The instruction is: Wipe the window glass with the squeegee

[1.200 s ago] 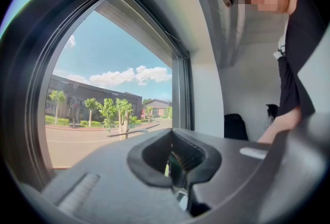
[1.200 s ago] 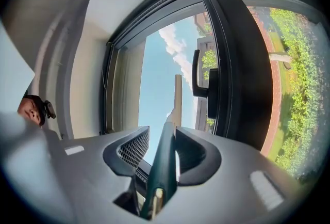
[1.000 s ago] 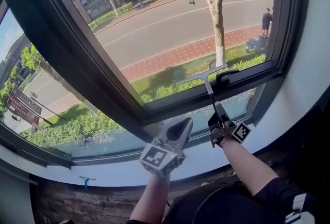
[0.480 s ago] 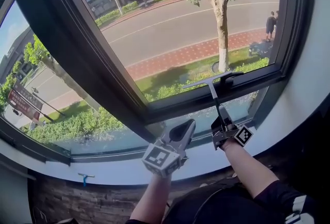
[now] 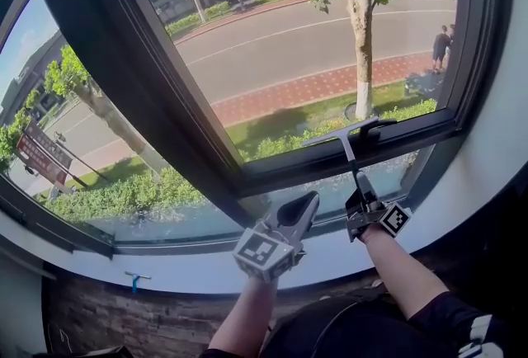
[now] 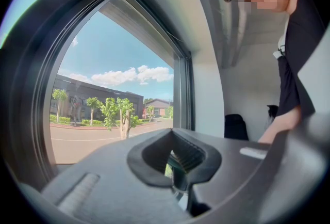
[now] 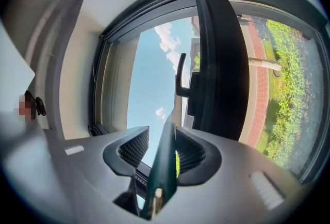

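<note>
Squeegee (image 5: pixel 347 152) in the head view stands right of centre. Its thin shaft rises almost straight up from the right gripper (image 5: pixel 360 198) to a pale blade that lies crosswise, slightly slanted, at the bottom edge of the window glass (image 5: pixel 330 35), just over the dark lower frame. The unwiped pane spreads above and to the left of the blade, so I judge the next stroke has to go up the frame. The left gripper (image 5: pixel 302 206) hangs low, beside the right one and left of it, touching nothing.

In the left gripper view, the left gripper (image 6: pixel 178 166) has its jaws pressed together with nothing between them. The glass fills the left half.

In the right gripper view, the right gripper (image 7: pixel 164 155) pinches the squeegee's dark green handle (image 7: pixel 167 140), whose long axis points away and upward toward the bright glass at centre.
</note>
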Available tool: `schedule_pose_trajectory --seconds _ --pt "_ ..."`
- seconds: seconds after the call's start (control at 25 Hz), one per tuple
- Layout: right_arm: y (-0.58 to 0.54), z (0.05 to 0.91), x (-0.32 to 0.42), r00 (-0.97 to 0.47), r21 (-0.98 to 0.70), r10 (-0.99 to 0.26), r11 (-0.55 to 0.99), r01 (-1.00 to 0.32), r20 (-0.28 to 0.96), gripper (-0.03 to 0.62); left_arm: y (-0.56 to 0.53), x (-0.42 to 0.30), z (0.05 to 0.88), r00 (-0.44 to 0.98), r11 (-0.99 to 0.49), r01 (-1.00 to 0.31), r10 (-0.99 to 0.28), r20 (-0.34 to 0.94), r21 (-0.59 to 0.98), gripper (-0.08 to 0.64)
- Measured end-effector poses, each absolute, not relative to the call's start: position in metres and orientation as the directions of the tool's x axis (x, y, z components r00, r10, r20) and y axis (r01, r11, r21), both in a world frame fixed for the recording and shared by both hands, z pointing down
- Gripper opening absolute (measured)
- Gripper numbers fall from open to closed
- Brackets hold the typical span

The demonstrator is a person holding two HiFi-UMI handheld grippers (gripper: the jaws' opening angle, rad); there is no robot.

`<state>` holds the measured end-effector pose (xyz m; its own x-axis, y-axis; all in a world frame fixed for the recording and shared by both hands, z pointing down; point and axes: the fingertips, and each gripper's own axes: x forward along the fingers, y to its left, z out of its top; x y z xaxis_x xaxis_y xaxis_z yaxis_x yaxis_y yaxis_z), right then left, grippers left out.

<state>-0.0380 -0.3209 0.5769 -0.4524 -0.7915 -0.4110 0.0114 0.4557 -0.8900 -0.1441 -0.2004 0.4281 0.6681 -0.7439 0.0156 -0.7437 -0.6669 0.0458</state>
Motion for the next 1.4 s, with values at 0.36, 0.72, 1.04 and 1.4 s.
schedule_pose_trajectory --seconds 0.36,0.72,1.04,1.4 --pt "-0.322 0.578 -0.036 -0.484 -0.884 -0.790 0.463 -0.071 -0.375 0.166 -0.200 -0.142 0.427 0.669 -0.668 -0.743 -0.743 0.011 0.044 0.002" --pt "-0.320 0.574 -0.034 -0.481 -0.879 -0.781 0.474 -0.041 -0.399 0.169 -0.198 -0.147 0.426 0.664 -0.663 -0.747 -0.748 0.006 0.044 0.002" --pt "-0.315 0.547 -0.035 -0.462 -0.849 -0.751 0.528 0.008 -0.471 0.169 -0.196 -0.154 0.425 0.661 -0.661 -0.749 -0.750 -0.018 0.050 0.002" --pt "-0.306 0.501 -0.033 -0.412 -0.795 -0.710 0.604 0.062 -0.571 0.169 -0.195 -0.157 0.423 0.676 -0.677 -0.733 -0.736 -0.046 0.058 0.002"
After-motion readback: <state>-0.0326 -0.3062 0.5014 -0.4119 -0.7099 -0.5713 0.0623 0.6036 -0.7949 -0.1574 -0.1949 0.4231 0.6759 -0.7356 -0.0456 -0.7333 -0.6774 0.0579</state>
